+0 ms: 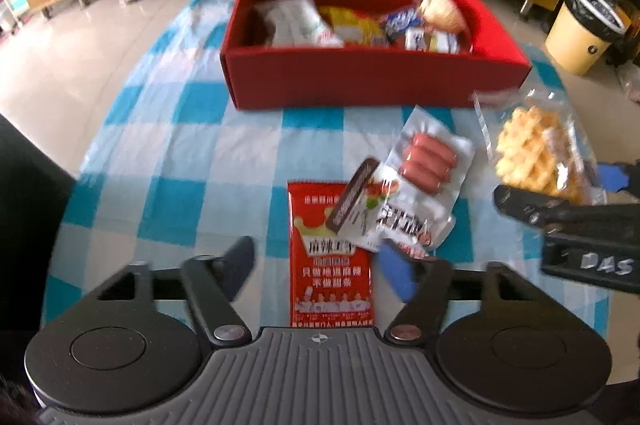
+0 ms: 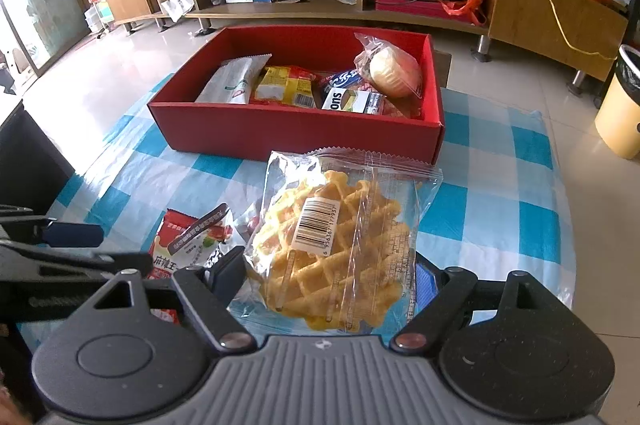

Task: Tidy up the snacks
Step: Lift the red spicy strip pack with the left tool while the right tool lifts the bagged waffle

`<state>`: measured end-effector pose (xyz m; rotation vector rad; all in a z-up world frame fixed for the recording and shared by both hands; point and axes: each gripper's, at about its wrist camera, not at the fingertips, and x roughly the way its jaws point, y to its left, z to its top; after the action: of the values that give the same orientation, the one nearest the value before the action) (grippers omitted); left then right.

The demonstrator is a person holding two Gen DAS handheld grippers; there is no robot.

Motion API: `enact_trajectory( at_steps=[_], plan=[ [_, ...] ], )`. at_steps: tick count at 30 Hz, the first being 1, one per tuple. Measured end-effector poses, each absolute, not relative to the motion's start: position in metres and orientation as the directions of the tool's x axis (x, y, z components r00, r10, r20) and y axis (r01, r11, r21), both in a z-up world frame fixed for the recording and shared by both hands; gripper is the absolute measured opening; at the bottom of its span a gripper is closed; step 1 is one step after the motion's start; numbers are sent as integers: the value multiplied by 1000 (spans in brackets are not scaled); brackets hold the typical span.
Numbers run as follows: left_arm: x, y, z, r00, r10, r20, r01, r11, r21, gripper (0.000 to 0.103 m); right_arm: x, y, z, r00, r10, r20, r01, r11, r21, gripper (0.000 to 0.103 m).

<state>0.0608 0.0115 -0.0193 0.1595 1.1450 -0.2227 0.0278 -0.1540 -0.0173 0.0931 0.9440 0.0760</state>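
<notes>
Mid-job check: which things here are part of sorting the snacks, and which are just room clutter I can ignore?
Part of the job:
- red box, snacks already inside
- waffle pack, between the right hand-held gripper's fingers
- sausage pack, on the cloth
- red spicy-snack packet, on the cloth below the open left hand-held gripper

Just lying about:
- yellow bin
- TV stand and its clutter

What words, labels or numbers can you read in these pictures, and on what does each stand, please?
"DAS": tape on the right gripper.
"6 956367 177937": barcode sticker on the waffle packet.
"ons": blue-and-white pack in the red box.
Chinese print on the red sachet: too blurred.
</notes>
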Motion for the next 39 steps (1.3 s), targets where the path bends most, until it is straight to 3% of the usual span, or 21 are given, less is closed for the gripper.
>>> enact_trajectory(
  at_steps=[7,9,11,17,28,33,37,39],
  plan=[
    [75,6,-66,282,-38,-959,211,977,24,83,27,-155,-14,589,126,-798,-33,991,131,79],
    [71,2,-65,300,-30,-953,223,974,39,76,26,-157,-13,591,129,-796,-34,990,135,79],
    [66,1,-61,306,-26,-952,233,971,49,61,26,-159,-12,593,128,-795,-30,990,137,79],
    [47,12,-48,285,-39,-958,233,972,30,56,24,-158,-6,607,146,-781,-44,988,150,79],
    [32,25,-20,353,-59,-934,184,983,7,56,23,-149,-6,606,158,-780,-75,987,141,79],
    [35,24,-36,329,-21,-944,185,982,43,57,24,-147,-7,602,161,-782,-83,987,140,79],
    [40,29,-56,284,11,-959,186,980,66,63,23,-145,-7,600,168,-782,-94,986,140,79],
    [43,29,-64,280,19,-960,183,980,73,76,23,-146,-7,599,169,-783,-93,986,142,79]
  ],
)
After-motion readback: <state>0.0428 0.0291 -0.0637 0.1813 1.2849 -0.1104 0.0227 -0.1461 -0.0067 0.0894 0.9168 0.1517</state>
